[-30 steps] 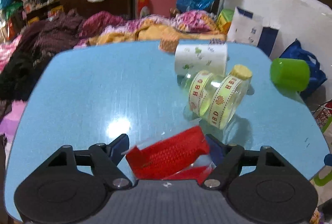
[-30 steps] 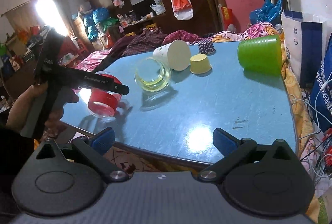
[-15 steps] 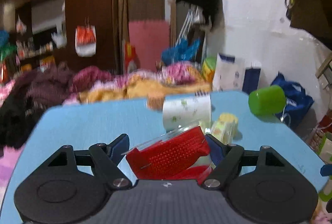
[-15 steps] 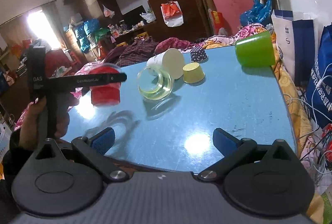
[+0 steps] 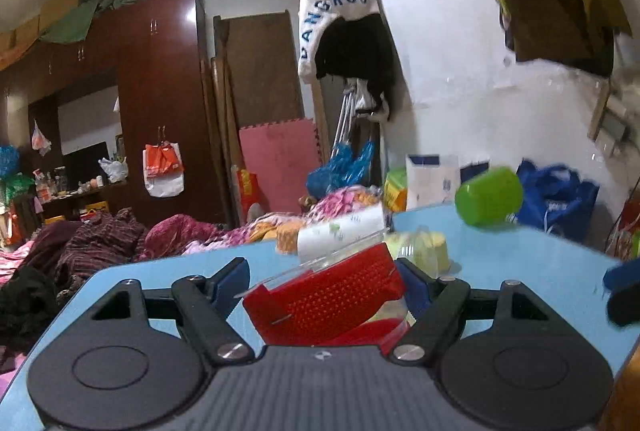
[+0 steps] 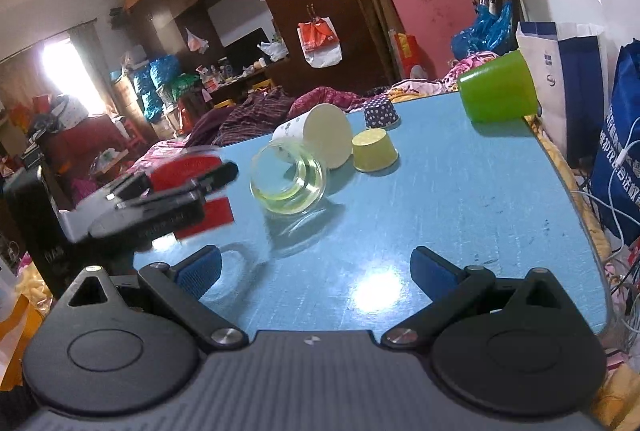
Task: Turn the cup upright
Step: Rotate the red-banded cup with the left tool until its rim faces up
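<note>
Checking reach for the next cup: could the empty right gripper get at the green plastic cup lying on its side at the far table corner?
Probably yes. The right gripper is open and empty, and bare blue tabletop runs from it to the green plastic cup; the glass jar and small yellow cup sit off to the left.

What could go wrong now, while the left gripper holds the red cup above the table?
1. The red cup sits tilted in the left gripper; it may slip, or land slanted and tip over.
2. The glass jar lies on its side close by; a bump might roll it.
3. The green cup lies near the table edge and could fall if the table is jolted.
</note>
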Available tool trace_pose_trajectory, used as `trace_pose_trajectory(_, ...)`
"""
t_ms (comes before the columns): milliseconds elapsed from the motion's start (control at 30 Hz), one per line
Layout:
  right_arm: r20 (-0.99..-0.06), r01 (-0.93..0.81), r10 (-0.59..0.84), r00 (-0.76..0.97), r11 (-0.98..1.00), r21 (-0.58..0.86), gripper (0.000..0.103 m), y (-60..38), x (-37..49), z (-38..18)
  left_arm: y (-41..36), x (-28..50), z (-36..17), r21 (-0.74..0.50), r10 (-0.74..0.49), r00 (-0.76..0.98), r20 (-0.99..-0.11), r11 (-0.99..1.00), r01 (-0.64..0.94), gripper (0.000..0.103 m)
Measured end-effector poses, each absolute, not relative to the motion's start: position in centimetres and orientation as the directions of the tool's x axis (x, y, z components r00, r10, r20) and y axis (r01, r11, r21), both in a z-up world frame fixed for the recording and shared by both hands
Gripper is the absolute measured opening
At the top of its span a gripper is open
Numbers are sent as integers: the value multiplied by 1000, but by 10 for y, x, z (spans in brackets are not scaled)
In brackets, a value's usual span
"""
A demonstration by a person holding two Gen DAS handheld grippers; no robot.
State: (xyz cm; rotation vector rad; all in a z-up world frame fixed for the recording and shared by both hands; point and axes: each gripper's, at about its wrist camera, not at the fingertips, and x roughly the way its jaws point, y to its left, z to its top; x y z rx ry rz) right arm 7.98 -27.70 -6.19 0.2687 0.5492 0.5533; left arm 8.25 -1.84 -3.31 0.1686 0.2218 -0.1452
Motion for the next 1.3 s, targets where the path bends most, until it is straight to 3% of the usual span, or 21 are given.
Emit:
trace_pose_trajectory(700, -398, -444, 572, 717, 815, 372, 102, -281, 81, -61, -22, 41, -49, 212, -135, 979, -151, 963, 166, 81)
trace_pose_trajectory(1167, -393, -451, 574, 718, 814, 365, 102, -278, 81, -61, -31, 38, -61, 233, -202, 963, -179, 942, 241, 80)
trace_pose_trajectory(1233, -393, -453, 576, 717, 813, 365, 102, -279, 81, -62, -30, 36, -62, 233, -214, 962, -172, 940, 251, 82)
trace_pose_trajectory(1300, -396, -454, 575, 716, 814, 361, 102, -277, 82, -62, -29, 34, -63, 236, -222, 960, -168, 937, 258, 92)
